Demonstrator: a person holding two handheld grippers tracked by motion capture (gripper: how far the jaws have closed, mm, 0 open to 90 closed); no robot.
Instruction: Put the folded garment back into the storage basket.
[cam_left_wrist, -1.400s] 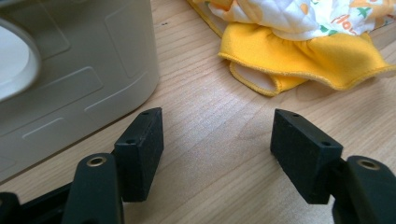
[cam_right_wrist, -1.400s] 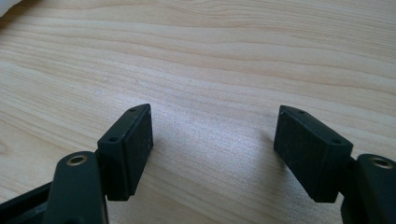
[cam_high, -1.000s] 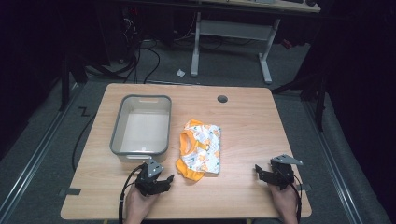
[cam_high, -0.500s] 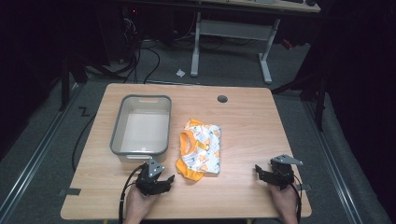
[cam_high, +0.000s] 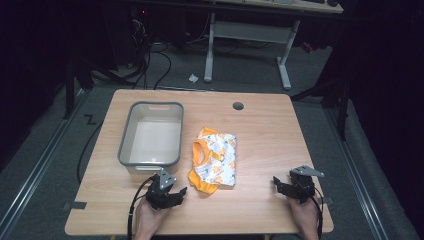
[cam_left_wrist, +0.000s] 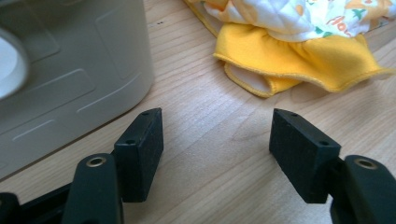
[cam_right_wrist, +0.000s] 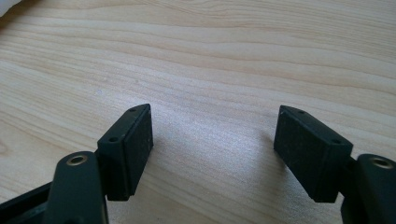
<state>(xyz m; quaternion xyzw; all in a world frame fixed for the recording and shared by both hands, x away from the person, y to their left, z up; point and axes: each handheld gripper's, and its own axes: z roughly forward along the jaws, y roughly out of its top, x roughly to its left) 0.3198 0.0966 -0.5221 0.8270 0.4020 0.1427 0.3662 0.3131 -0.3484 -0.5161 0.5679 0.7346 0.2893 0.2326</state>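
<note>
A folded quilted garment (cam_high: 214, 160), white print with soft yellow trim, lies on the wood-grain tabletop (cam_high: 260, 130) just right of the smooth grey plastic bin (cam_high: 151, 134). Left tool (cam_high: 176, 194), near the garment's hem, has just narrowed slightly, jaws apart and empty; right tool (cam_high: 278, 183), well right of it, seems equally open.

Counter (cam_high: 260, 135): pale wood-grain top, smooth, with a soft satin sheen.
Tub (cam_high: 129, 145): grey plastic, smooth and matt, moulded panels on its outer wall.
Baby garment (cam_high: 214, 160): soft cloth; quilted white printed fabric with plain yellow knit trim, matt.
Left tongs (cam_high: 172, 192) and right tongs (cam_high: 282, 186): black hard plastic, matt, with finely textured rubbery pads (cam_left_wrist: 144, 149) and brass-coloured metal rivets.
</note>
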